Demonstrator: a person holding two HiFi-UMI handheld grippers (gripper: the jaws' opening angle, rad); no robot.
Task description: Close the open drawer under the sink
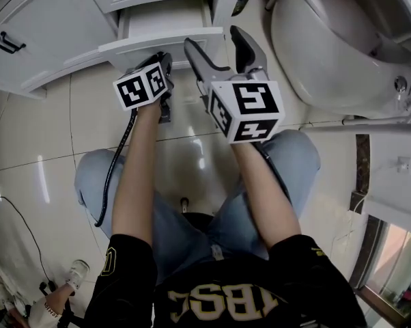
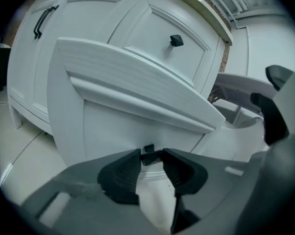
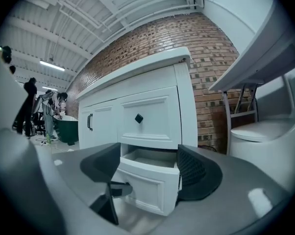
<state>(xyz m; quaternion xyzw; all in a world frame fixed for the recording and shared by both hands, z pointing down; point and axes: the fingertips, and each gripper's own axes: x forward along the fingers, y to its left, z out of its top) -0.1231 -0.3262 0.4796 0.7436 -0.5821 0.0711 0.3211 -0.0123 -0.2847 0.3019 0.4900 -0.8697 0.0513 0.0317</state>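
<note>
The white drawer (image 1: 161, 43) under the sink stands pulled out of the vanity; its inside shows in the right gripper view (image 3: 147, 158). My left gripper (image 1: 166, 59) is at the drawer's front panel (image 2: 128, 77). In the left gripper view its jaws (image 2: 151, 161) are shut on the drawer's small black knob (image 2: 148, 150), pinched at the tips. My right gripper (image 1: 220, 46) hovers just right of the left one, open and holding nothing. In its own view the jaws (image 3: 150, 168) frame the drawer from a short way off.
A white toilet (image 1: 328, 46) stands close on the right of the vanity. Above the open drawer is a shut drawer with a black knob (image 3: 138, 118), and to the left a cabinet door with a black handle (image 1: 7, 43). My knees in jeans (image 1: 103, 176) rest on the glossy tiled floor.
</note>
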